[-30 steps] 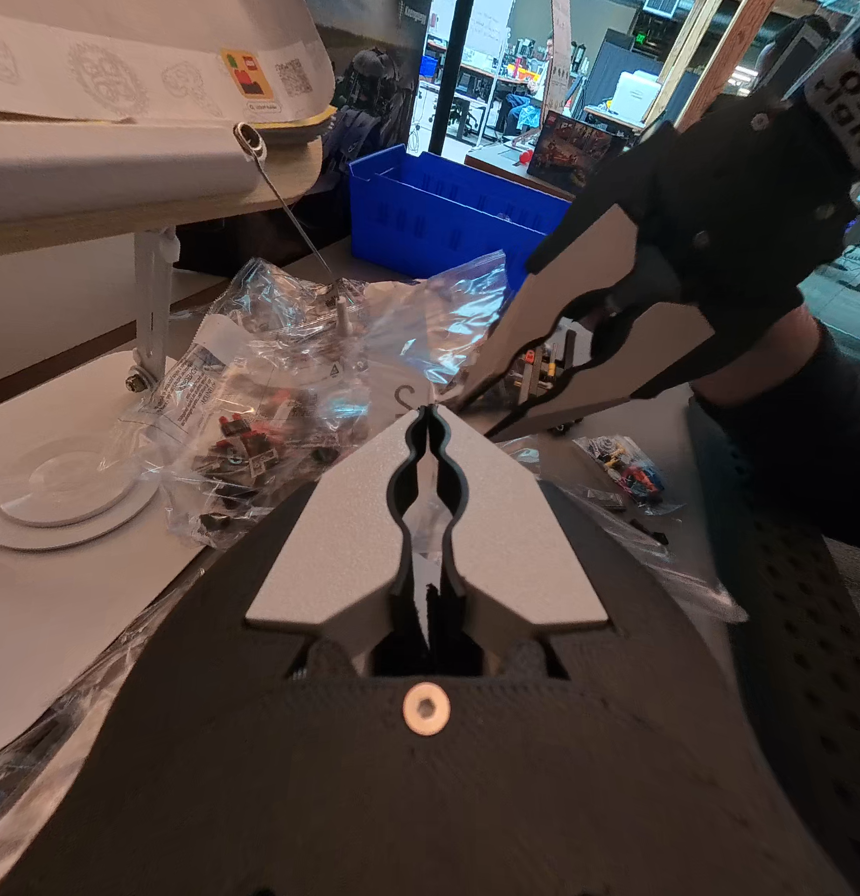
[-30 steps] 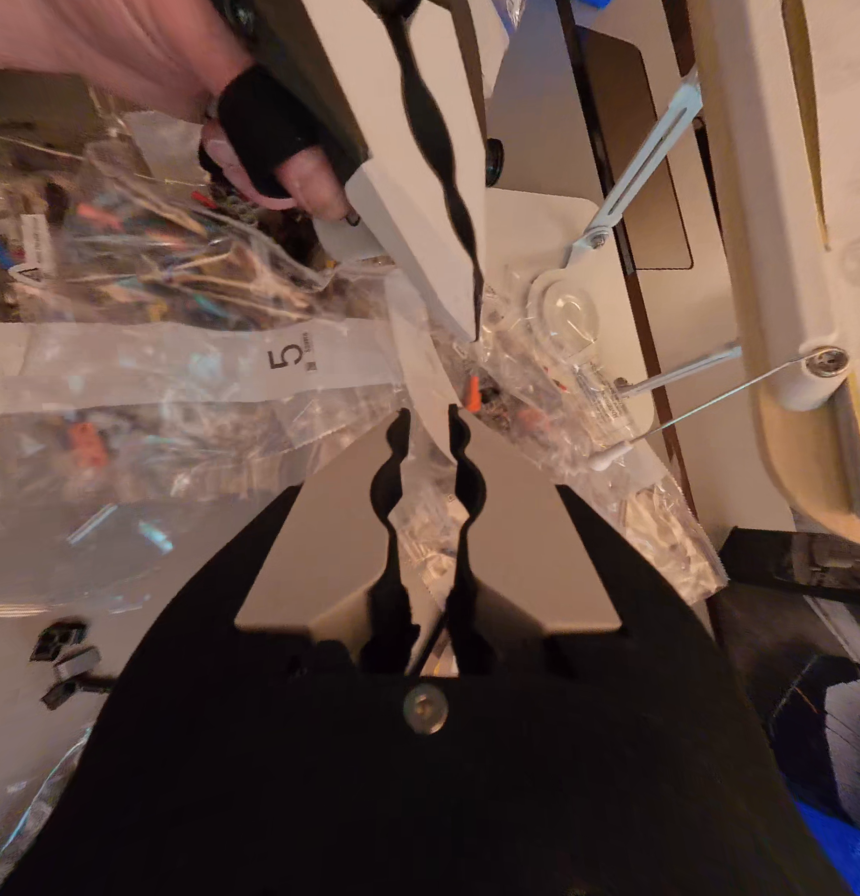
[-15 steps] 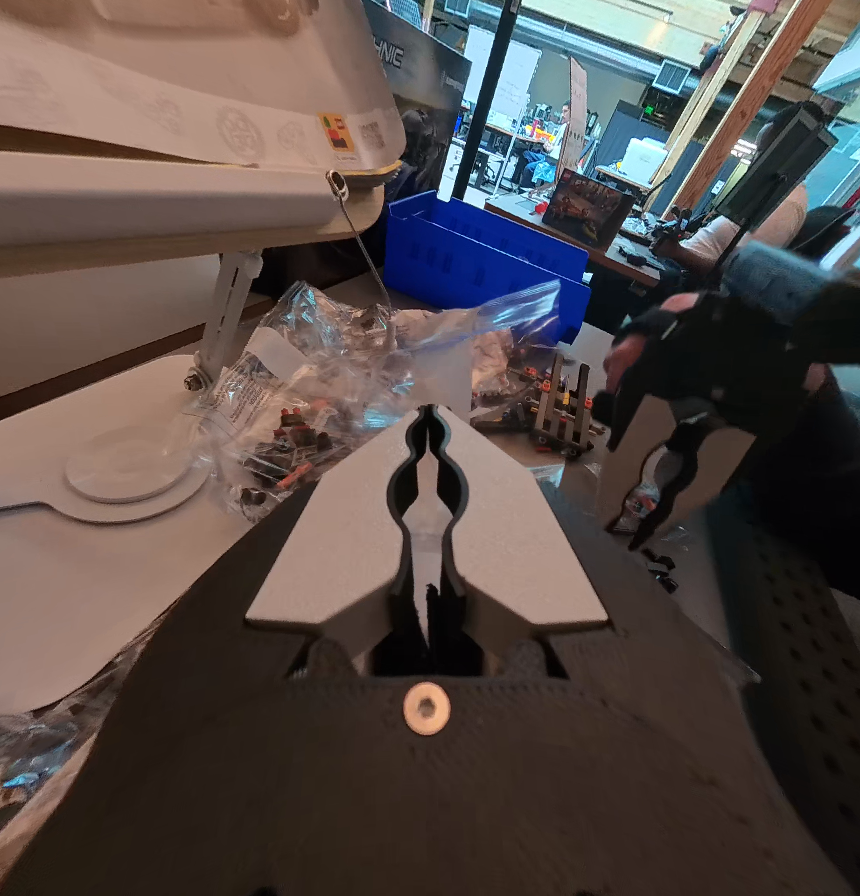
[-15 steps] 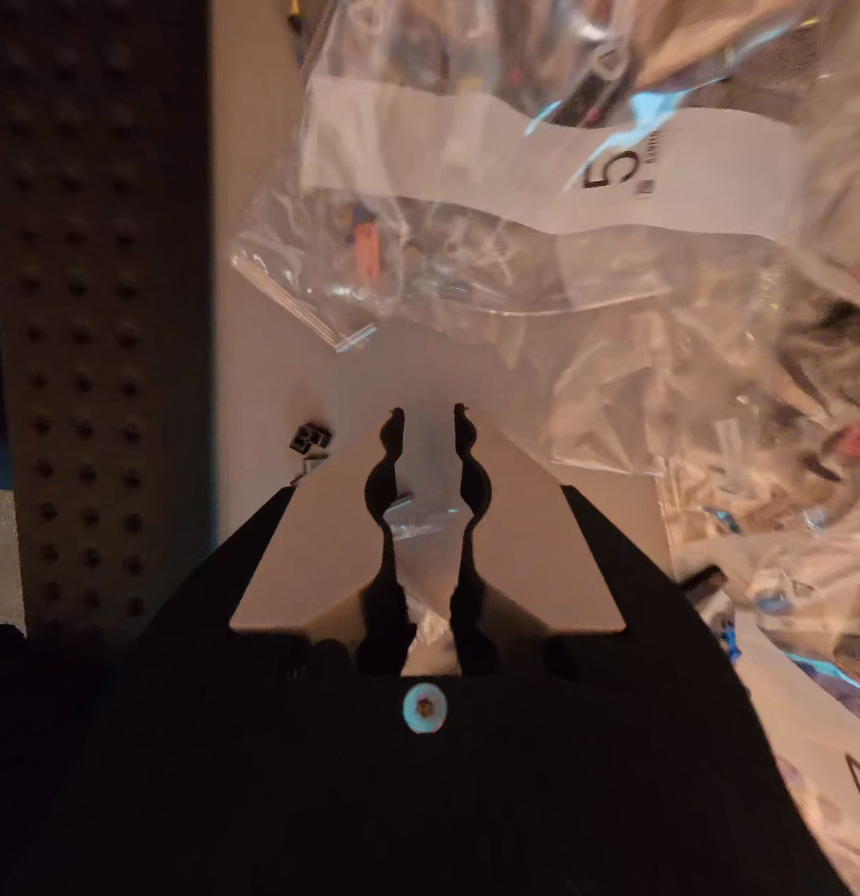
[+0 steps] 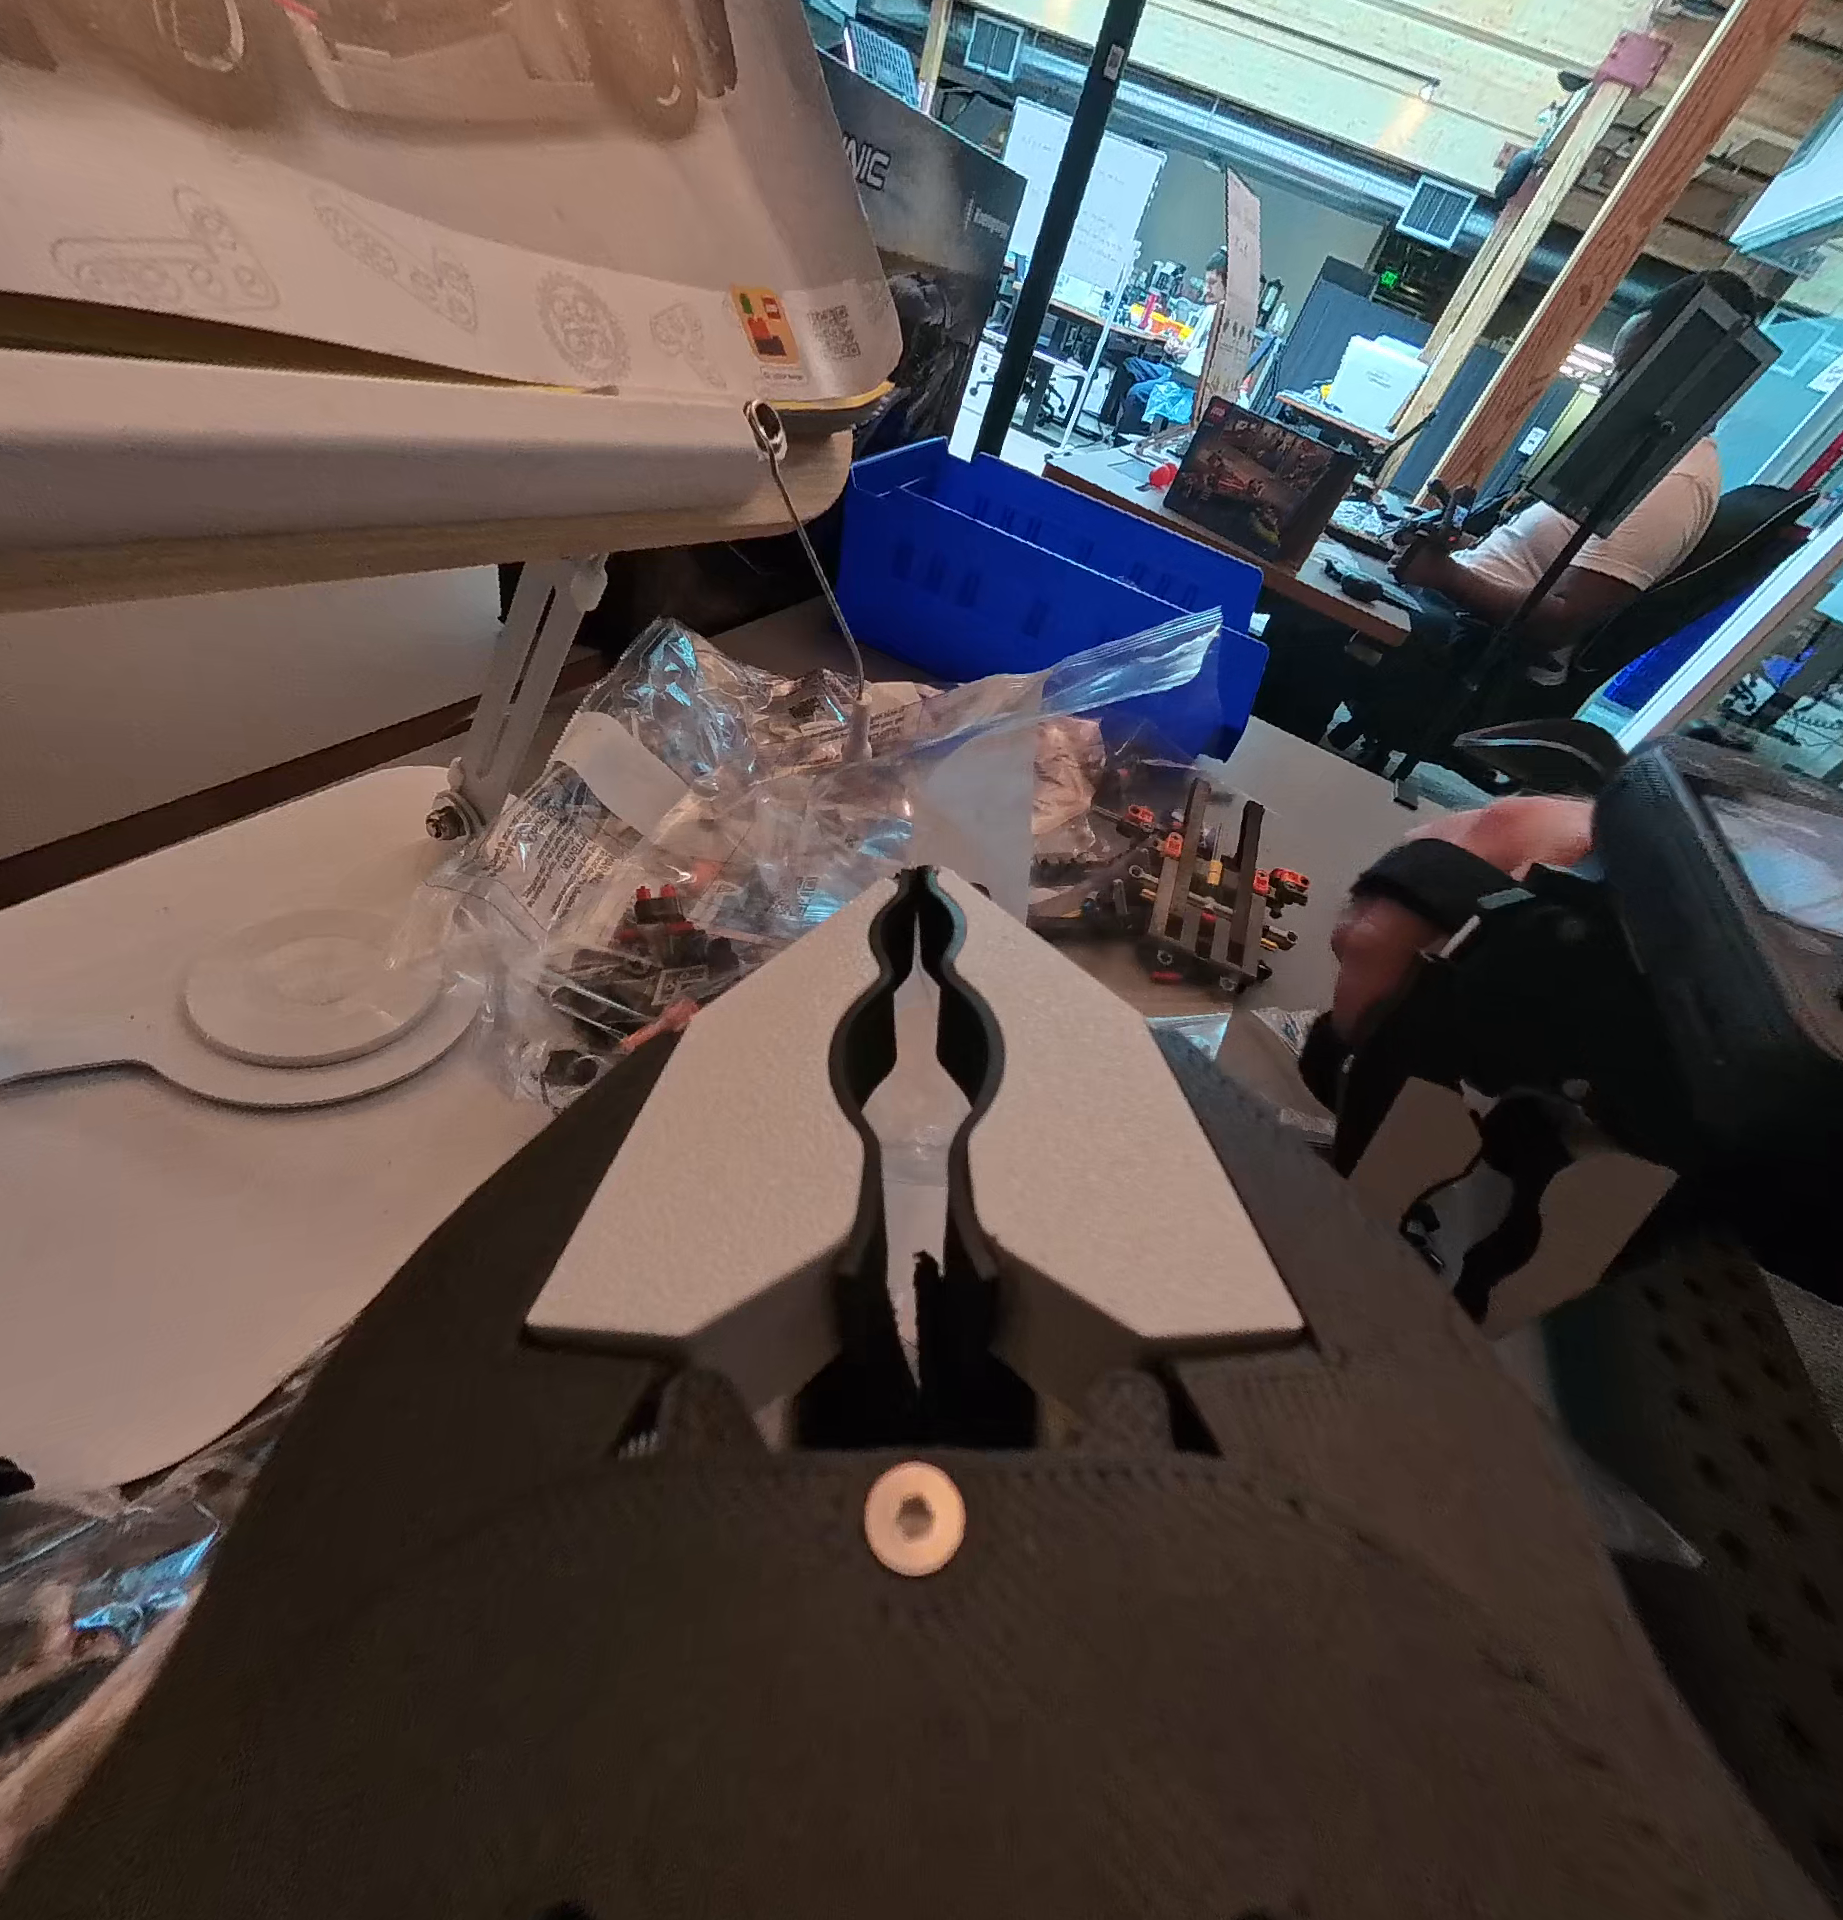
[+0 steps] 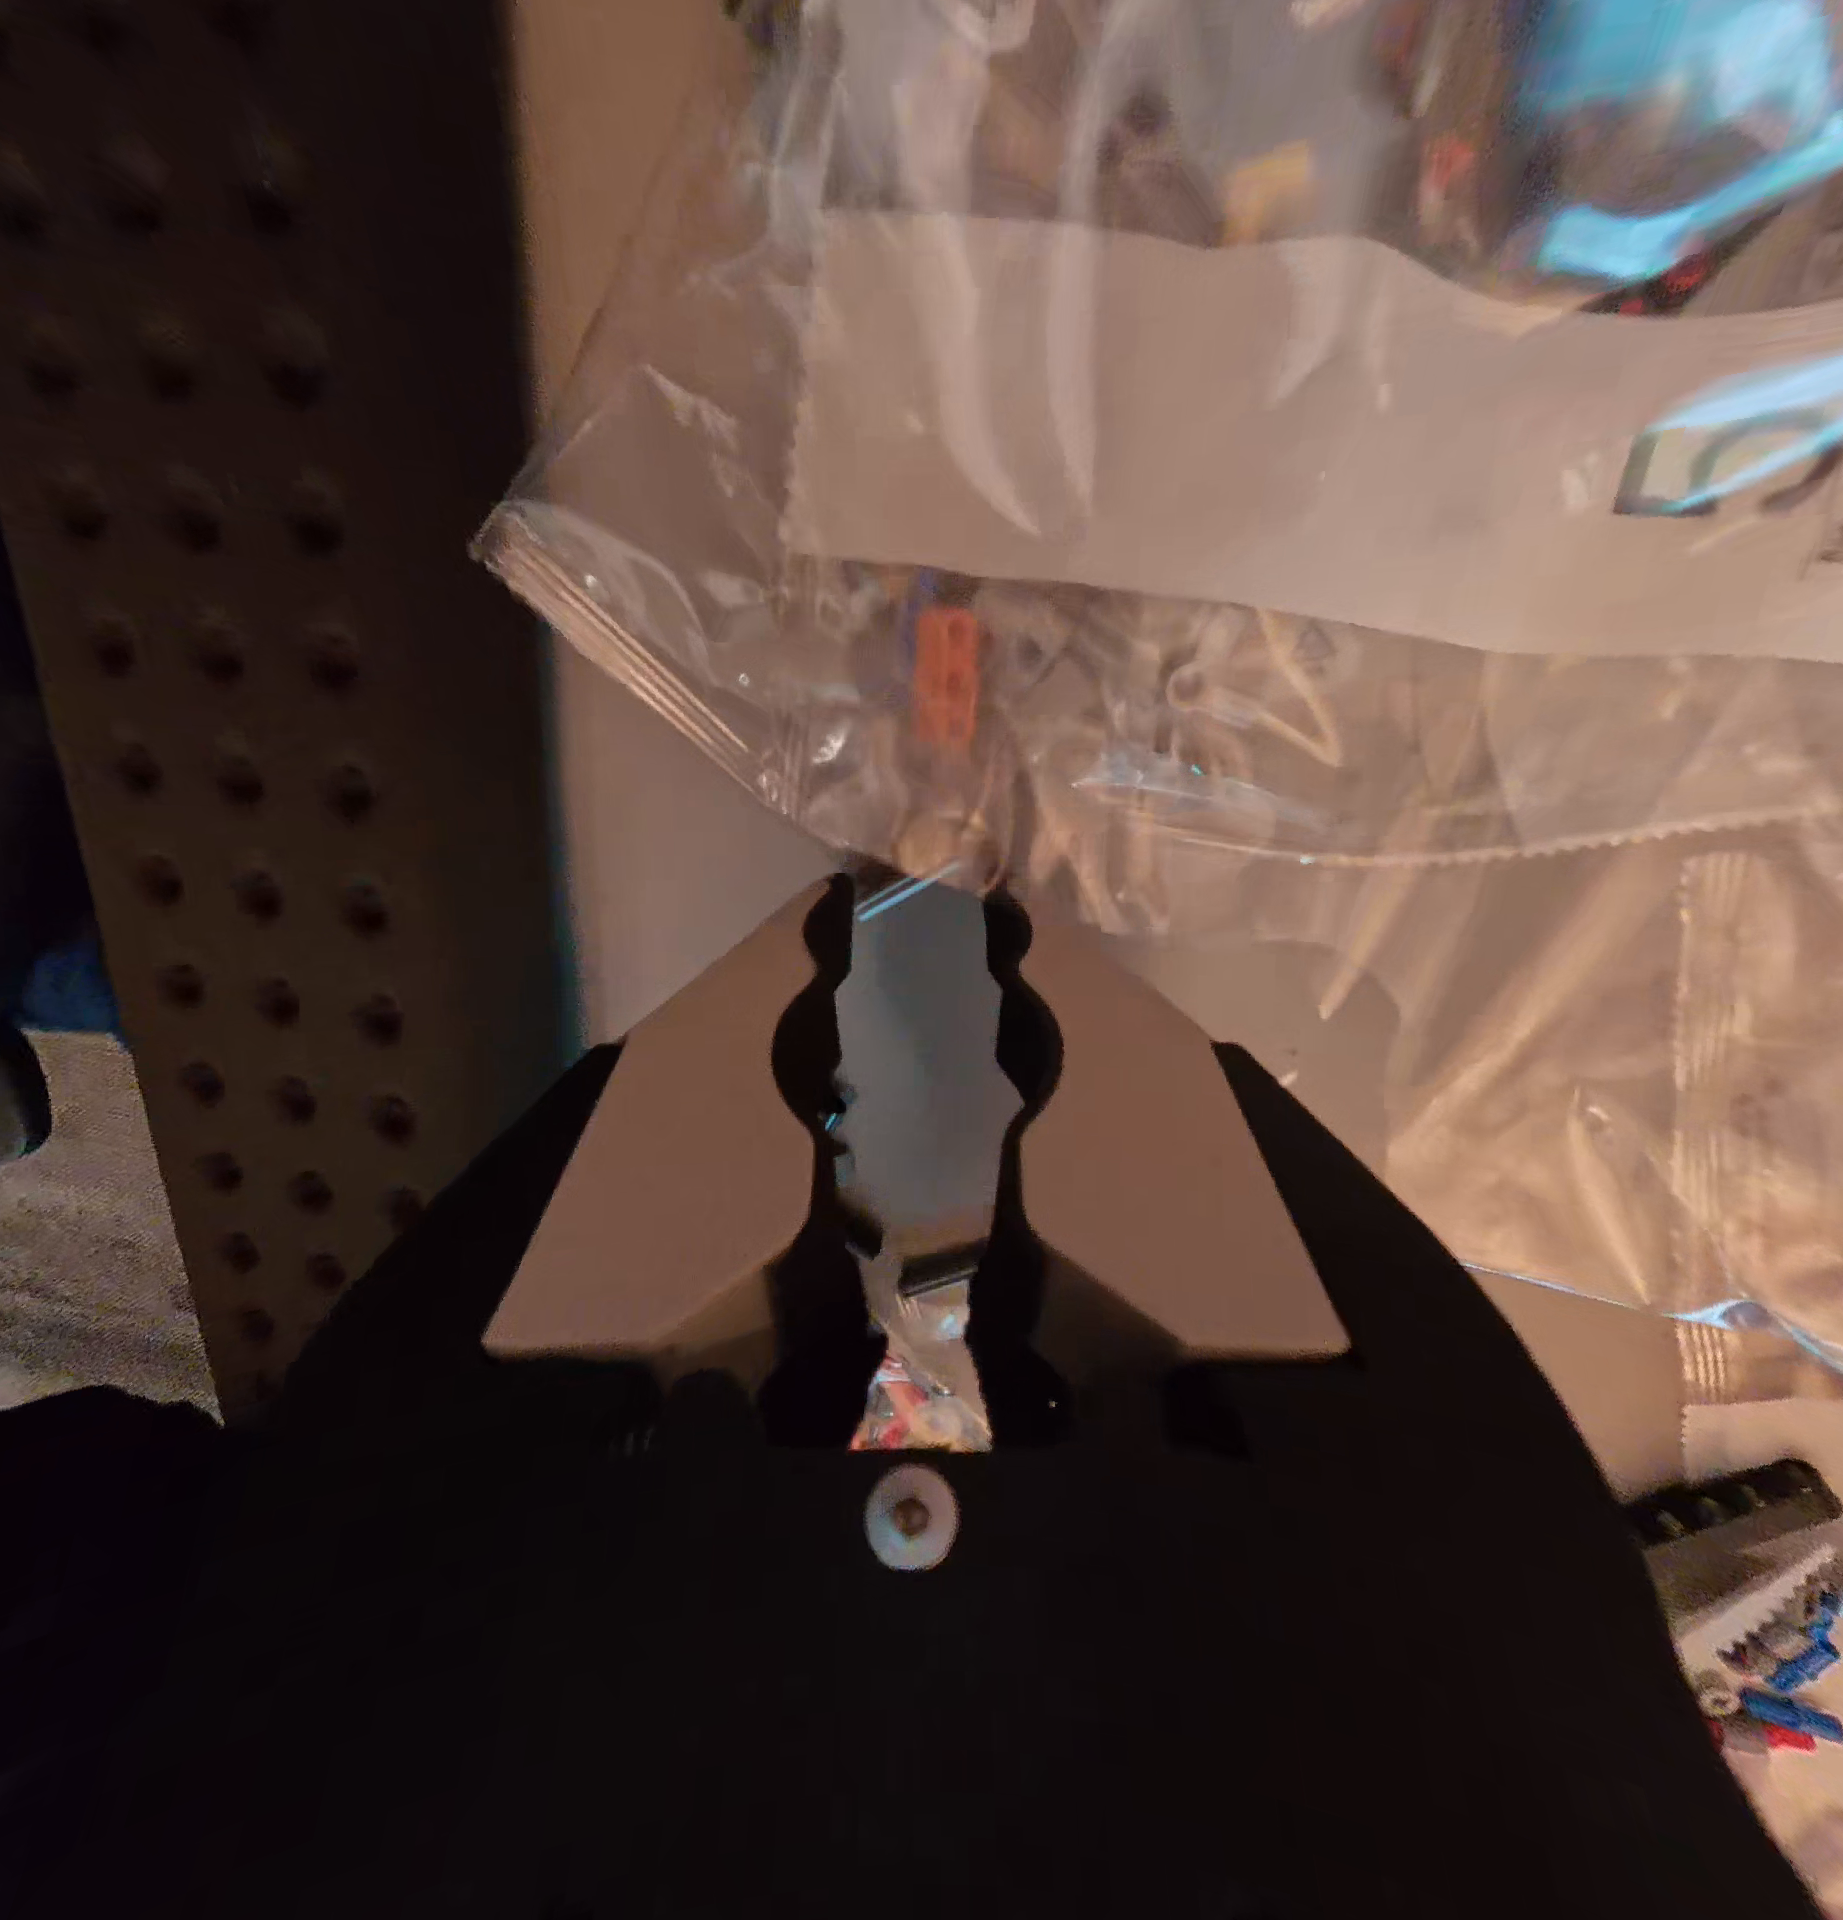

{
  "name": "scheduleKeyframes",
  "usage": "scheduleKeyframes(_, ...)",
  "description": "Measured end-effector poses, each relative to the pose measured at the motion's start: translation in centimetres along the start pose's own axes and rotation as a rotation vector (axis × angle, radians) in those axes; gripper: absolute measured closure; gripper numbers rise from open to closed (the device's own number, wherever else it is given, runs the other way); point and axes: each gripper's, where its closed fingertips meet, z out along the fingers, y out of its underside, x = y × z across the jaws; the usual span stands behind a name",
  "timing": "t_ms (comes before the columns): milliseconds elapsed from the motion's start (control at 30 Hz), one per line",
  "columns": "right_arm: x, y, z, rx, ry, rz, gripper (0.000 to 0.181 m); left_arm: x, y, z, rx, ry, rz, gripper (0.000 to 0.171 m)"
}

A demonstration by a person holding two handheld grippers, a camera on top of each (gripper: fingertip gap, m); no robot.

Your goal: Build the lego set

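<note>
White table [image 5: 96,1226] is being covered mid-frame by a pile of clear plastic part bags [image 5: 688,831]; a book stand [image 5: 304,468] with an open instruction booklet [image 5: 429,239] is being propped over the table's left side. Blue bin [image 5: 1042,582] is sitting behind the bags. Dark perforated mat [image 6: 221,623] is lying along the table edge.

Left gripper [image 5: 919,883] is being held above the bags, tips pressed together, with nothing seen clamped at them. Right gripper [image 6: 917,899] is being held low over the table, fingers apart, nothing between them; tips are being pointed at the corner of a zip bag [image 6: 1104,623] with a white label strip.

Partly built lego assembly [image 5: 1197,904], dark beams upright with red and yellow pins, is standing on the table beyond the left gripper, just right of the bags. Loose blue and red pieces [image 6: 1769,1704] are lying at the lower right of the right wrist view.
</note>
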Motion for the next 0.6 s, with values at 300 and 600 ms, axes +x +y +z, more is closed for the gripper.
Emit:
scheduleKeyframes(300,0.9,0.3,0.0,-0.025,0.084,-0.038,0.180,0.1,0.0,0.1,-0.003,0.002,0.003,0.171)
scheduleKeyframes(600,3.0,1.1,-4.7,0.122,0.146,0.017,0.180,0.5,0.0,0.4,-0.009,0.015,0.010,0.171)
